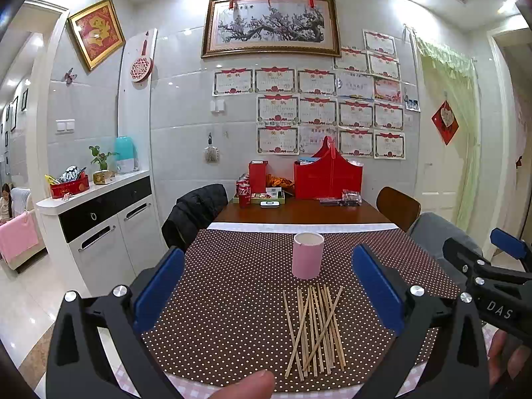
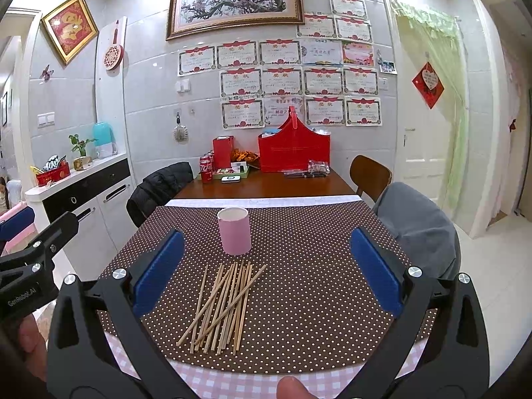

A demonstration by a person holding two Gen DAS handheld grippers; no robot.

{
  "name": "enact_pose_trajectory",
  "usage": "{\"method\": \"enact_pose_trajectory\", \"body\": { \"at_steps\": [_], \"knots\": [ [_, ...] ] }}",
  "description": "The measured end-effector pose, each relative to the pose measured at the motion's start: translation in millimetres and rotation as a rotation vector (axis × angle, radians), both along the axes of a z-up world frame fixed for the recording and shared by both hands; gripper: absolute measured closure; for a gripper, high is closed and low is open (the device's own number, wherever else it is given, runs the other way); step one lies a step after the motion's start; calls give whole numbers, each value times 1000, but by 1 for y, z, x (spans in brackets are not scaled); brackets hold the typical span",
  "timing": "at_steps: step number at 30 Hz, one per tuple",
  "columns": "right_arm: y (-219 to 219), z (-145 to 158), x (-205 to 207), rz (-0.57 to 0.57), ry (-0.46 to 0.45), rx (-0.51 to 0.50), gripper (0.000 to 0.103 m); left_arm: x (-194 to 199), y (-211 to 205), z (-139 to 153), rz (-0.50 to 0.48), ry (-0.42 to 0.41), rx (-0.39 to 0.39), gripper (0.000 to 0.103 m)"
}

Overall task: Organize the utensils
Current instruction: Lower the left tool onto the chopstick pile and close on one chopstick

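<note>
Chopsticks [image 1: 314, 329] lie lengthwise toward the pink cup [image 1: 307, 255], ahead of both your grippers. Left gripper [image 1: 266, 291] and right gripper [image 2: 262, 272] gape empty; the sticks look about equally near either.

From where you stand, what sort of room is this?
Most likely a home dining room: a wooden dining table with chairs, a sideboard along the wall, and a wall of framed pictures and certificates. Chopsticks and a pink cup lie in front.
</note>
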State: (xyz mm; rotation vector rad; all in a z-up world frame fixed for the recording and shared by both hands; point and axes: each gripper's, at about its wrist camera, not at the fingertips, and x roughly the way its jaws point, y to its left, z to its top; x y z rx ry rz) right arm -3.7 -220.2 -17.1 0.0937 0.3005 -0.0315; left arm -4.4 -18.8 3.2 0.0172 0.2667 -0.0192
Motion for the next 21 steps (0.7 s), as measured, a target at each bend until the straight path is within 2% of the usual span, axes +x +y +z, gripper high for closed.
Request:
{"method": "enact_pose_trajectory", "body": {
  "at_steps": [6,11,17,21],
  "knots": [
    [2,-9,12,9,30,-4,5,13,6,-9,-3,31,0,4],
    [1,-26,30,14,80,-9,5,42,11,-34,6,105,16,4],
    [-1,-62,62,34,180,-20,5,94,15,-94,-20,275,46,4],
    [-7,-98,92,46,293,-3,5,128,8,-138,-57,395,90,4]
  ]
}}
